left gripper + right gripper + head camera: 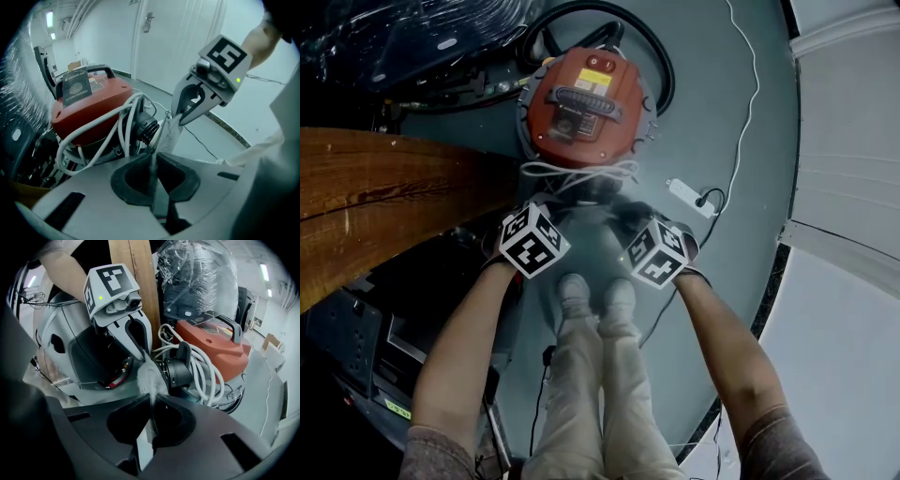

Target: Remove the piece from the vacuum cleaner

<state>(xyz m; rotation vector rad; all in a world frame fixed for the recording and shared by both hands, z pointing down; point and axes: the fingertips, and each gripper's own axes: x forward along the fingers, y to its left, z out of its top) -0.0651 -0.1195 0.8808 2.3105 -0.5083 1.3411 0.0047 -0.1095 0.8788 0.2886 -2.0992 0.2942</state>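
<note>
Grey floor (712,112) fills the middle of the room, where a red vacuum cleaner (586,103) sits with a black hose (661,66) looped round its far side and a white cord (581,171) bunched at its near edge. A person stands over it, shoes (595,300) planted just short of the machine, with both hand-held tools lowered at its front. The left gripper (153,159) is clenched on one end of a thin white fabric piece (171,133), and the right gripper (153,399) is clamped on the other end, so the strip runs taut between the two pairs of jaws. It hangs just beside the black round inlet (176,371) at the cleaner's front, close to the cord loops; whether it touches the inlet cannot be told. Room to move is uneven. On the person's left a wooden board (384,206) reaches almost to the cleaner's edge, with dark equipment packed above and below it, and a plastic-wrapped bundle (197,277) rises behind the machine. On the right the floor lies open as far as the pale wall (844,187), crossed only by a white power strip (686,197) near the right gripper and a thin white cable (748,103) trailing away from it.
</note>
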